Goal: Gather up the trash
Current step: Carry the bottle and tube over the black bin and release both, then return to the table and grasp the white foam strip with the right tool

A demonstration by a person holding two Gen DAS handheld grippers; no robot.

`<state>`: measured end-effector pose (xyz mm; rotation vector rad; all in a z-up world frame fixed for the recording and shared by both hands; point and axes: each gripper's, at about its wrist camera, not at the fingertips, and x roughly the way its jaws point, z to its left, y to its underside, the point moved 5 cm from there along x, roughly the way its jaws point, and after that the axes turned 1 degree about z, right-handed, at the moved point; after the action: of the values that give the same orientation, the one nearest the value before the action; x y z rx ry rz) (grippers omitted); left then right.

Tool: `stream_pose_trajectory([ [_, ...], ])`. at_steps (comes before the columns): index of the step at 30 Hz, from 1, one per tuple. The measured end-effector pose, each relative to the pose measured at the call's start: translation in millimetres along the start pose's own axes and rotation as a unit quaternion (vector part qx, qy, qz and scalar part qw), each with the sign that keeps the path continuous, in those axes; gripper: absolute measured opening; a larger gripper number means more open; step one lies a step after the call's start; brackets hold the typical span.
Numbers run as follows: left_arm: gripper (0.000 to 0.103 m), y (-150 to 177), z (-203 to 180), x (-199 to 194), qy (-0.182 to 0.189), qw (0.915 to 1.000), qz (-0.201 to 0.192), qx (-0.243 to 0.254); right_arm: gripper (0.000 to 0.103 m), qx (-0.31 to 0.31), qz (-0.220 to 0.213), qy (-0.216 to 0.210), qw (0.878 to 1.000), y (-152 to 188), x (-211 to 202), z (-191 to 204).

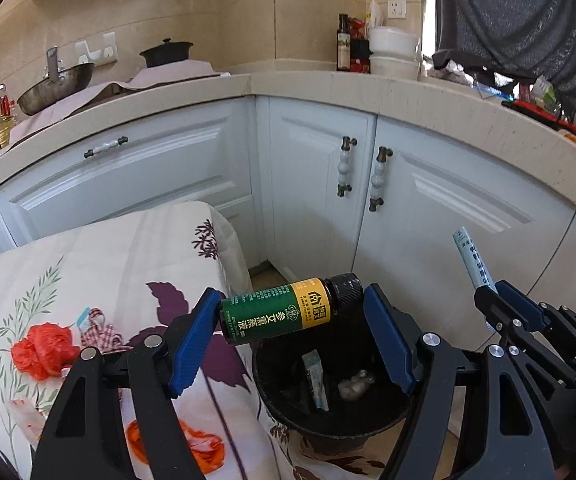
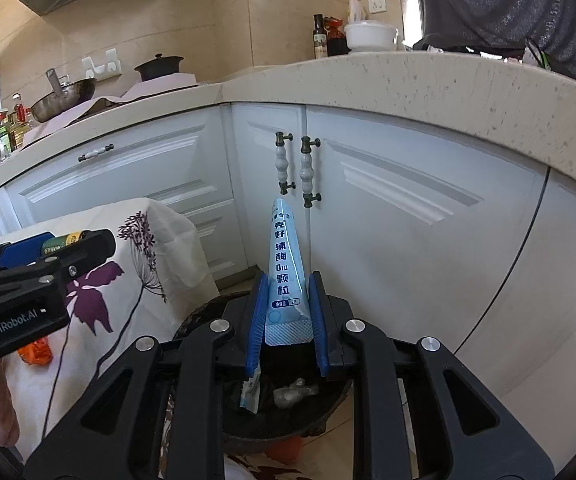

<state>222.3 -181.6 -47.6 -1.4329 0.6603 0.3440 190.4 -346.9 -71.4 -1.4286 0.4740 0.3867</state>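
My left gripper (image 1: 292, 316) is shut on a small green and yellow bottle (image 1: 284, 312) with a black cap, held sideways above the rim of a black trash bin (image 1: 328, 420). My right gripper (image 2: 286, 308) is shut on a light blue sachet (image 2: 286, 272) that stands upright, held above the same bin (image 2: 288, 428). The sachet also shows in the left wrist view (image 1: 474, 260). Inside the bin lie a small sachet (image 1: 316, 380) and a crumpled wrapper (image 1: 356, 384). An orange plastic bag (image 1: 42, 346) lies on the flowered cloth.
A table with a flowered cloth (image 1: 108, 272) stands left of the bin, with a checked scrap (image 1: 100, 328) on it. White cabinet doors (image 1: 428, 220) and a beige counter (image 1: 368, 88) rise close behind. Pans and bottles sit on the counter.
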Motion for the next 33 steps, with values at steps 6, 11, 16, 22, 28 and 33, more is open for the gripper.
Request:
stream_pose_trajectory([
  [6,0.072,2.7,-5.8,16.2,-0.005,0.9998,0.021,0.006,0.02,0.007,0.007,-0.001,1.0,2.1,15.3,-3.9],
  [11,0.072,3.1,-10.0,26.8,-0.01,0.9995,0.028,0.007,0.021,0.011,0.016,-0.002,1.0,4.7,30.7,-7.1],
  [16,0.074,4.2,-9.2,36.5,-0.016,0.9991,0.039,0.002,0.035,0.018,0.019,0.001,1.0,7.5,44.4,-11.4],
  [22,0.08,2.8,-6.5,37.7,-0.018,0.999,0.04,-0.005,0.042,0.022,0.021,0.006,1.0,10.9,46.3,-14.4],
  [28,0.081,1.4,-5.8,32.6,-0.012,0.9992,0.038,-0.011,0.043,0.023,0.018,0.01,1.0,9.3,36.0,-14.8],
  [33,0.081,-3.1,-0.1,14.9,-0.009,0.9996,0.023,-0.013,0.044,0.022,0.012,0.004,1.0,6.6,19.3,-8.2],
])
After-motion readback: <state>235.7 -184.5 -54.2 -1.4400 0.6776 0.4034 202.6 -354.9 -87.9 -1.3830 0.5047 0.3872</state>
